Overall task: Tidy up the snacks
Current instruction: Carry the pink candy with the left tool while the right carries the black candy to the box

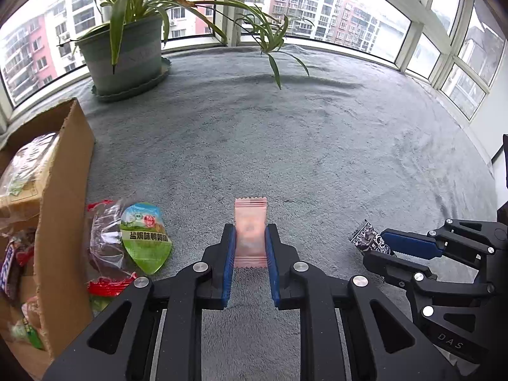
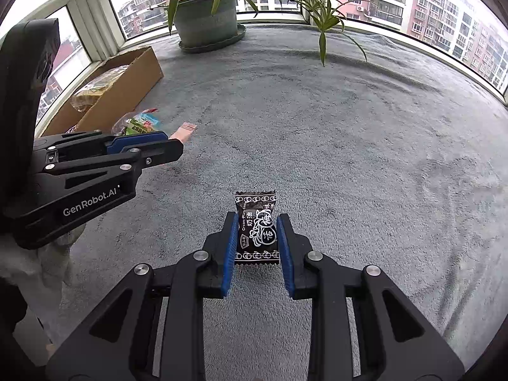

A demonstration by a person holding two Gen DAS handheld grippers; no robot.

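Both black, angular plastic-looking grippers (image 1: 250, 244) (image 2: 257, 231) were fitted with ribbed blue finger pads (image 1: 229, 263) and round silver pins; white "GenRobot.AI" lettering was printed on one.

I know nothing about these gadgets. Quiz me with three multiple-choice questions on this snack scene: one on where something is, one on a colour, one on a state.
1. Where is the cardboard box?
A. Left of the green packet
B. Behind the potted plant
C. Between the two grippers

2. What colour is the packet in the left gripper?
A. Yellow
B. Pink
C. White

3. What state is the right gripper in?
A. Wide open, empty
B. Shut on nothing
C. Shut on a black candy

Answers:
1 A, the box stands at the left edge.
2 B, the pink packet sits between its fingers.
3 C, its fingers press both sides of the candy.
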